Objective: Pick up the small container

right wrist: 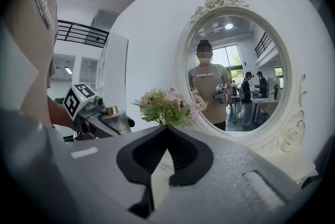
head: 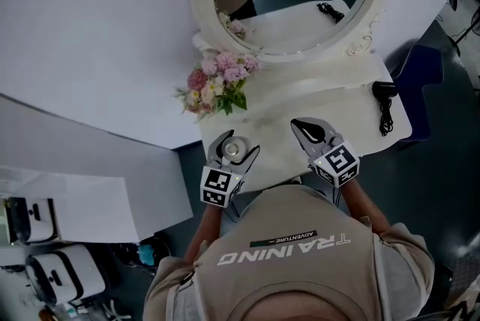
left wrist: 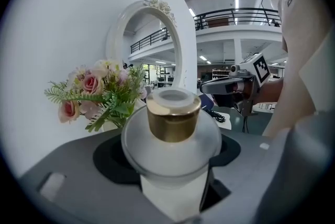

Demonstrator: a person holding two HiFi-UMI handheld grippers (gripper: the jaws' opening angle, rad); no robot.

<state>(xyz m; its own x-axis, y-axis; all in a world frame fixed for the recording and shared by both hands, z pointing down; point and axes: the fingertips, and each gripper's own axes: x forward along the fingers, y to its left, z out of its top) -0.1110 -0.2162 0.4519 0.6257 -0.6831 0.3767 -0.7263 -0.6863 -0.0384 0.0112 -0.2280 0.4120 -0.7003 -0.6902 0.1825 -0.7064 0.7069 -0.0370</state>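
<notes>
Two hand-held grippers were in view. The left hand-held gripper [head: 236, 149] clamped the container [left wrist: 172, 123] by its frosted body, below the gold collar. The container stood upright, long axis vertical, just on the person's side of the flowers [head: 217, 87]. The right hand-held gripper [right wrist: 166, 131], farther right of the flowers, had its jaws together and held nothing. Judged next move: lift straight up from the table [head: 352, 98].
</notes>
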